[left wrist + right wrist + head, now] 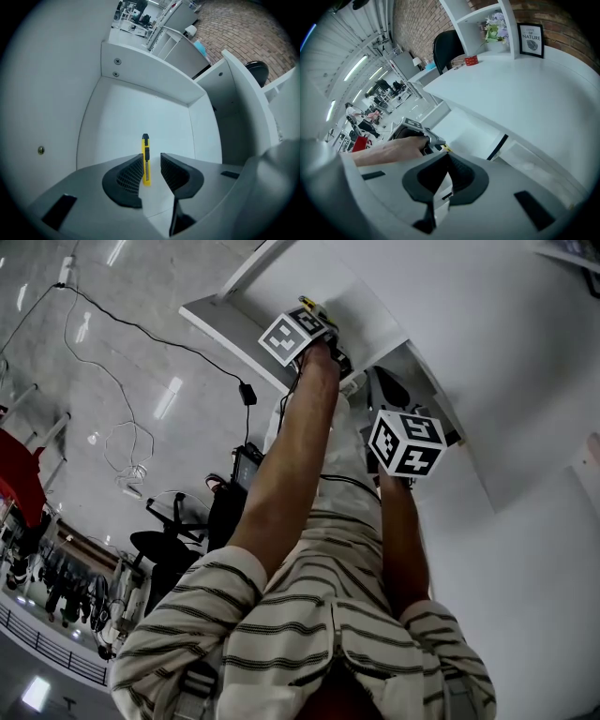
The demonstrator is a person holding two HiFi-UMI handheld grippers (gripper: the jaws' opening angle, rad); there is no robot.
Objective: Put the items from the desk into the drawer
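Nearest, left tongs released at lower centre, yellow cutter lay in drawer; right tongs clenched, empty; surface likely held more

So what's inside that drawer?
A yellow knife lies on the floor of the drawer, between the open jaws of the left gripper. That gripper covers the near end, so anything there can't be seen.

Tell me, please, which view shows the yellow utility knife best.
The left gripper view: the whole utility knife lies on the drawer floor between the left gripper's open jaws. The right gripper view catches only a yellow sliver beside that gripper; the head view does not show it.
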